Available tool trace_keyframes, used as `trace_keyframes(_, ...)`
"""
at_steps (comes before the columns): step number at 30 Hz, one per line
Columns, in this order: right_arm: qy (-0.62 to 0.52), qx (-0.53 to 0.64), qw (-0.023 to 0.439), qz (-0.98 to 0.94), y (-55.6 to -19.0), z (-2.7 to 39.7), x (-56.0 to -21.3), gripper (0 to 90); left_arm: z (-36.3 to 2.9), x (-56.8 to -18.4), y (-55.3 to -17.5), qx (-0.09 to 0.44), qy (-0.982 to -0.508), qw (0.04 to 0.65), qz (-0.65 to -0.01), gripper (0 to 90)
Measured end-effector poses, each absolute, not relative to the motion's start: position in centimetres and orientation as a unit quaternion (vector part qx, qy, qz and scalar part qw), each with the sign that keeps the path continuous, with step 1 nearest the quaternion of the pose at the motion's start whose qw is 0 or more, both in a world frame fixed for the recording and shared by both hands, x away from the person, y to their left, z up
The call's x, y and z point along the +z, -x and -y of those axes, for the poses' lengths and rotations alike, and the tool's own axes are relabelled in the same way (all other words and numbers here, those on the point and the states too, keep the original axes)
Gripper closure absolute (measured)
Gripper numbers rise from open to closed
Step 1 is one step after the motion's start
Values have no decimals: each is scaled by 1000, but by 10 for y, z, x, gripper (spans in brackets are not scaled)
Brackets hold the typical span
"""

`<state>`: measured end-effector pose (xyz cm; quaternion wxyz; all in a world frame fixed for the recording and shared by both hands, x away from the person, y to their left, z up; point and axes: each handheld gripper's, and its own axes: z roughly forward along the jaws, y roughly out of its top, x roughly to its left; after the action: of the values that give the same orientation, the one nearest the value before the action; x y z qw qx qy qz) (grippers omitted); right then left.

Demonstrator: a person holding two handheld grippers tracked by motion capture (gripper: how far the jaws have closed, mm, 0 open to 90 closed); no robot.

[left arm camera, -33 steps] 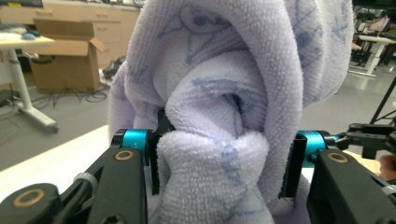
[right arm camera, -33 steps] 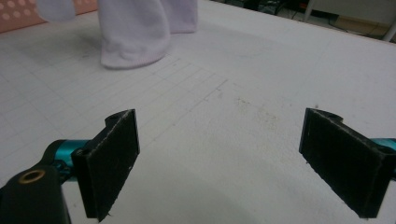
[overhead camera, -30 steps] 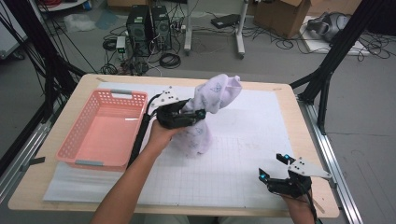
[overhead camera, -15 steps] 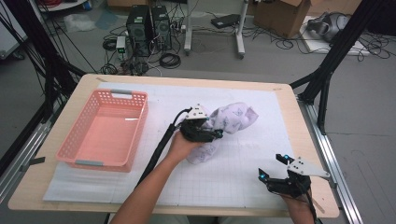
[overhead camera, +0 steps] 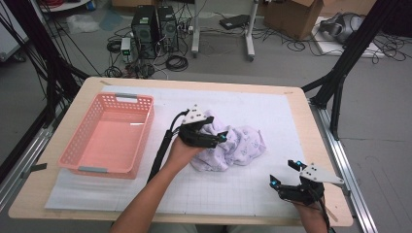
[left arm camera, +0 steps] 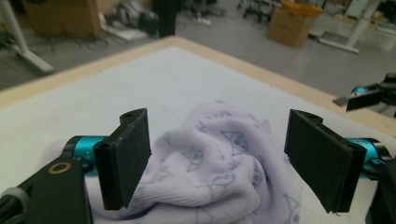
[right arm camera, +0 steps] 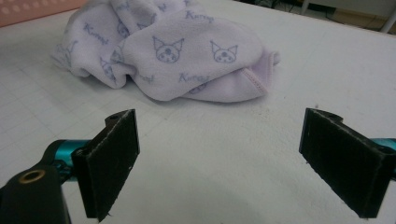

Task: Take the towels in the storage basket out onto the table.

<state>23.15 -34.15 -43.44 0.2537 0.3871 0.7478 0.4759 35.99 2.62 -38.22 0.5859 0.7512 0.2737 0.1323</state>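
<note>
A: Where is the cloth [overhead camera: 231, 145]?

B: Crumpled in a heap on the white mat [overhead camera: 272, 114], near the middle of the table [overhead camera: 58, 194]; it is pale lilac with small cat faces printed on it; the pink basket [overhead camera: 109, 136] stands apart from it on the left side.

A: And the left gripper [overhead camera: 214, 138]?

B: Right at the cloth's left edge in the high view, low over the heap; its jaws have just been opening and now stand spread wide; in the left gripper view the cloth [left arm camera: 219, 163] lies between and beyond them, and neither pad presses on it.

A: So nothing is pinched?

B: Nothing; there is a clear gap on both sides between pad and fabric.

A: The right gripper [overhead camera: 284, 174]?

B: Near the front right corner of the mat, well apart from the cloth; its jaws are spread wide too, with bare mat between them; in the right gripper view the cloth [right arm camera: 187, 56] lies farther off, ahead of the jaws, one pink-stitched hem showing at its right end.
</note>
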Motion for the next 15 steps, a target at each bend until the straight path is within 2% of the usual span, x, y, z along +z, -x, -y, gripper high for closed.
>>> trace_keyframes(5,-390,479,251,-745,-234,341,-435,109,-45,-398,-350,130,-743,583,-302,171)
trace_keyframes(15,-399,480,244,-742,-238,340,-436,109,-66,-412,-326,138,-750,571,-303,173)
